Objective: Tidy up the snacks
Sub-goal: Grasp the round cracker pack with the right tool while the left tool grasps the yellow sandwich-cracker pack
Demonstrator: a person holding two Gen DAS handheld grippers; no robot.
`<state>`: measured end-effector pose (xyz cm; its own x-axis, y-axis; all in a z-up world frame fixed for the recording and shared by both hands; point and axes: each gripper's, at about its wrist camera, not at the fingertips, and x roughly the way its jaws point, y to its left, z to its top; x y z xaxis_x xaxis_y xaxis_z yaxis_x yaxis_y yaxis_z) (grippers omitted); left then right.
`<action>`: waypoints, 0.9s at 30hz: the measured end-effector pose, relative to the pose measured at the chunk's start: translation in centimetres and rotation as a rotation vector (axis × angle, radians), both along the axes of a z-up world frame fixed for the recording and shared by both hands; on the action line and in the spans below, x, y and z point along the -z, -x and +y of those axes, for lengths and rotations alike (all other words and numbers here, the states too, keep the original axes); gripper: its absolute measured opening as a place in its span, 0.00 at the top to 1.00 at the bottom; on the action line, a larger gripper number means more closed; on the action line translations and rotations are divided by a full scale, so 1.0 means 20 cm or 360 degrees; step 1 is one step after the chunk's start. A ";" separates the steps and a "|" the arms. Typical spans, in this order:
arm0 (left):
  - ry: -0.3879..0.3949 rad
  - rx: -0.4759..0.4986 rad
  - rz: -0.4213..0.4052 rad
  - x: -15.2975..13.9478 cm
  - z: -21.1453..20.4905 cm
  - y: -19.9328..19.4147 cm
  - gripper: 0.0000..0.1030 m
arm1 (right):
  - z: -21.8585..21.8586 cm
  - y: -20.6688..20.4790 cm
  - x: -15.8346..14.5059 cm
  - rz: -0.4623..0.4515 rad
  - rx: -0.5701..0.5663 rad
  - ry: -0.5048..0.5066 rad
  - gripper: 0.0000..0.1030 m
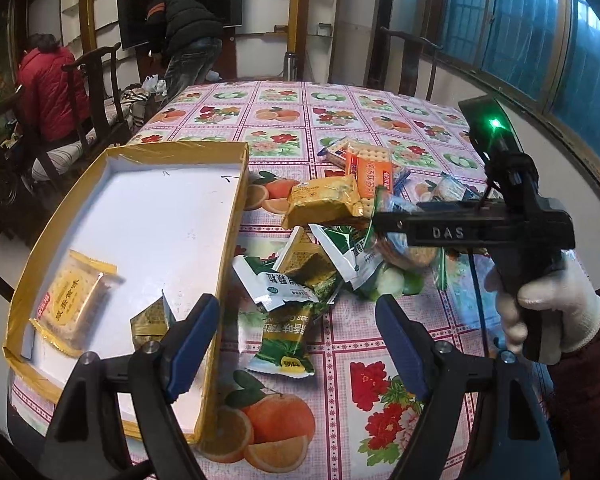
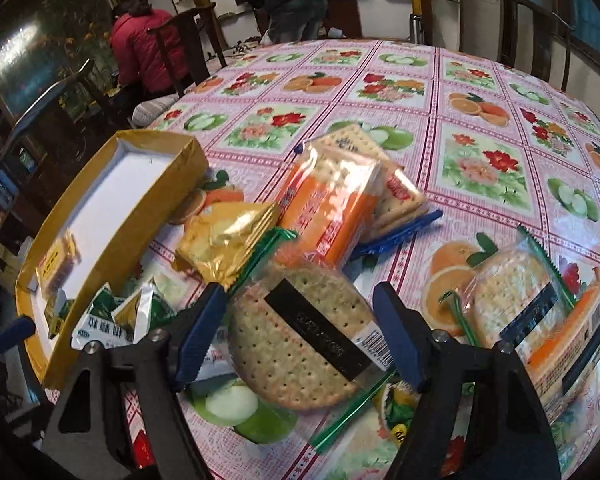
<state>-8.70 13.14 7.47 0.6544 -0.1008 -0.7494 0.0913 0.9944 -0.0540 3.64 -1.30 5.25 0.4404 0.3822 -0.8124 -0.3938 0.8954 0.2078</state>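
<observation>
A yellow-rimmed white box (image 1: 236,200) lies on the table at the left, with a yellow cracker pack (image 1: 74,300) and a small gold packet (image 1: 150,318) inside; it also shows in the right wrist view (image 2: 168,178). A pile of snack packs sits right of it: a gold pack (image 1: 324,200), an orange pack (image 1: 370,170), green-and-white packs (image 1: 276,284). My left gripper (image 1: 298,344) is open above a green pack (image 1: 284,340), holding nothing. My right gripper (image 2: 300,328) is open around a round cracker pack (image 2: 300,332), its jaws apart on either side; it shows in the left wrist view (image 1: 384,224) over the pile.
The table wears a pink fruit-and-flower cloth (image 2: 480,120). More cracker packs (image 2: 516,292) lie at the right. Dark wooden chairs (image 1: 96,92) stand around the table. Two people (image 1: 52,88) are beyond the far left edge, near a television (image 1: 180,4).
</observation>
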 end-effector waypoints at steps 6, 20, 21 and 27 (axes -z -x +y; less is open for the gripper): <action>0.0030 0.0104 -0.0011 0.03 -0.04 -0.01 0.22 | -0.07 0.24 0.04 0.0137 -0.0119 0.0072 0.29; 0.0070 0.0222 0.0018 -0.06 -0.11 -0.28 0.22 | -0.03 0.45 0.07 -0.0084 -0.0250 0.0176 0.15; 0.0058 0.0235 0.0037 -0.05 -0.12 -0.34 0.22 | -0.02 0.45 0.07 -0.0086 -0.0243 0.0203 0.19; -0.0132 0.0283 0.0211 0.11 -0.21 -0.69 0.22 | -0.08 0.46 0.06 -0.0064 -0.0155 0.0197 0.25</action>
<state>5.11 8.91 5.27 0.5270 -0.1402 -0.8382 0.2629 0.9648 0.0039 -5.55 -2.88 3.97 0.4394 0.3226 -0.8384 -0.4857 0.8704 0.0803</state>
